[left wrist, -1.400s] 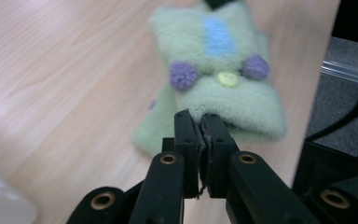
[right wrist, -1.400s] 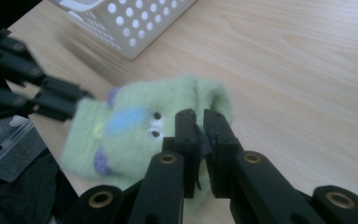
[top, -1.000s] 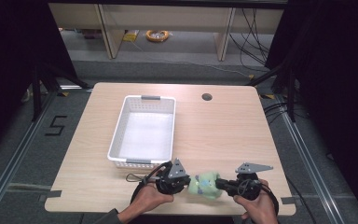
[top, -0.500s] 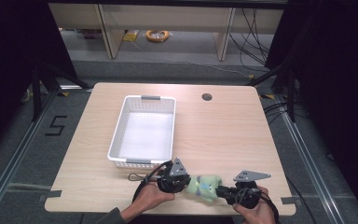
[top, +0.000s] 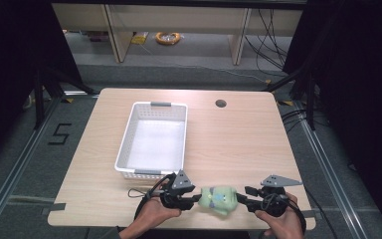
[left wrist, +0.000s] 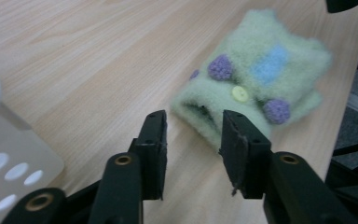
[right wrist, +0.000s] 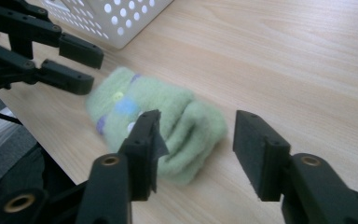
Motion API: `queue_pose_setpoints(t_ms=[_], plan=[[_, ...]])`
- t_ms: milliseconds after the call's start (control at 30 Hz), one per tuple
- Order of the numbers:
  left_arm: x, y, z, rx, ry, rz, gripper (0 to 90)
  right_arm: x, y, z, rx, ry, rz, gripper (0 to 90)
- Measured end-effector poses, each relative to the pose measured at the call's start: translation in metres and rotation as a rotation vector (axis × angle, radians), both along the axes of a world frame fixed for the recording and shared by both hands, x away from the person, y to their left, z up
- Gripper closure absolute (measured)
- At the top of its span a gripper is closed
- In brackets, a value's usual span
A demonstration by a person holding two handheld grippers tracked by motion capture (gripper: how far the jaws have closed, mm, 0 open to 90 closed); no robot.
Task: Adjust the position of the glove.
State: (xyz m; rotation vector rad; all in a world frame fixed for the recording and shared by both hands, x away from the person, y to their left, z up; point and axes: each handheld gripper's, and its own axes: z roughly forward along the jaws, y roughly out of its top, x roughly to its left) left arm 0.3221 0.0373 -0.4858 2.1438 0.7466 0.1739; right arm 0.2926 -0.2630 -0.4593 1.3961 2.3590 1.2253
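A fuzzy green knit piece [top: 219, 199] with purple pompoms, a blue patch and a yellow button lies folded near the table's front edge. My left gripper [top: 195, 198] is at its left end and my right gripper [top: 242, 196] at its right end. The jaws of both have just been opening. In the left gripper view the left gripper [left wrist: 193, 123] stands open with the knit piece [left wrist: 256, 74] just beyond its tips. In the right gripper view the right gripper [right wrist: 200, 126] is open around the end of the knit piece [right wrist: 177, 116], pads apart from it. The left gripper [right wrist: 81, 67] shows beyond.
A white perforated basket [top: 126, 139] stands empty behind the left gripper; its corner [left wrist: 0, 154] is close beside the left jaw, and its wall [right wrist: 112, 18] lies farther off. The table [top: 238, 144] has a round cable hole [top: 221, 103] at the back. The front edge runs right under both hands.
Both grippers were closed against the knit piece's ends; now their jaws have parted. The right gripper has shifted slightly right, and the piece rests on the table.
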Motion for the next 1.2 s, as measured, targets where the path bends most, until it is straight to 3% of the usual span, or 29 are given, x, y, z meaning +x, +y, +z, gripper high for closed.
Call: queue_pose_setpoints(t_ms=[33,67,100,133,167,200,233,267,300,333,500,567,667,767,800,867,900,967,1000,1100,1200], plan=[[0.001,0.001,0.001,-0.001,-0.01,-0.006,58.1,0.004,-0.001,-0.002,0.003,-0.022,0.011,47.7],[-0.001,0.0,0.001,-0.026,0.005,0.014,57.0,0.006,0.0,-0.003,-0.008,-0.012,0.016,45.1],[-0.001,0.0,0.003,-0.022,0.009,0.015,55.2,0.006,0.004,-0.003,0.003,0.03,0.003,43.5],[-0.002,-0.002,0.002,-0.052,0.028,0.034,53.4,0.01,0.004,-0.005,-0.004,0.018,0.023,42.7],[-0.001,-0.002,0.003,-0.04,0.028,0.033,51.5,0.01,0.008,-0.006,0.011,0.047,0.005,41.6],[-0.001,-0.004,0.002,-0.043,0.038,0.034,49.8,0.014,0.009,-0.008,-0.014,0.044,0.026,40.8],[-0.001,-0.005,0.002,-0.048,0.049,0.046,48.0,0.015,0.013,-0.009,-0.002,0.071,0.019,40.5],[0.001,-0.006,0.001,-0.046,0.057,0.039,47.2,0.018,0.013,-0.011,-0.013,0.049,0.039,40.3],[0.002,-0.007,0.0,-0.032,0.07,0.027,46.5,0.019,0.016,-0.012,0.0,0.076,0.03,40.1],[0.0,-0.01,-0.001,-0.048,0.097,0.048,46.0,0.023,0.015,-0.014,-0.015,0.075,0.045,40.8],[0.007,-0.021,-0.005,-0.015,0.103,0.033,46.1,0.03,0.014,-0.022,-0.064,0.11,0.035,42.9],[0.009,-0.023,-0.007,-0.022,0.128,0.037,46.2,0.032,0.012,-0.026,-0.088,0.144,0.018,43.7],[0.012,-0.024,-0.01,-0.026,0.143,0.022,46.2,0.033,0.007,-0.029,-0.075,0.175,0.023,43.8],[0.011,-0.025,-0.01,-0.023,0.145,0.034,45.8,0.033,0.007,-0.031,-0.073,0.161,0.029,44.7],[0.011,-0.026,-0.011,-0.029,0.149,0.035,46.0,0.033,0.007,-0.029,-0.077,0.19,0.018,44.6],[0.011,-0.027,-0.012,-0.018,0.142,0.025,46.4,0.033,0.009,-0.03,-0.068,0.143,0.03,44.8],[0.01,-0.029,-0.013,-0.028,0.15,0.042,46.4,0.032,0.008,-0.029,-0.067,0.145,0.032,45.1],[0.009,-0.029,-0.012,-0.007,0.165,0.036,46.6,0.031,0.008,-0.024,-0.053,0.15,0.031,45.0],[0.009,-0.029,-0.012,-0.007,0.171,0.035,46.6,0.029,0.009,-0.022,-0.039,0.112,0.01,44.1],[0.008,-0.032,-0.013,-0.013,0.166,0.055,46.3,0.028,0.011,-0.018,0.01,0.107,0.035,42.0],[0.008,-0.033,-0.012,-0.009,0.181,0.048,46.2,0.03,0.016,-0.023,-0.016,0.131,0.053,42.1]])
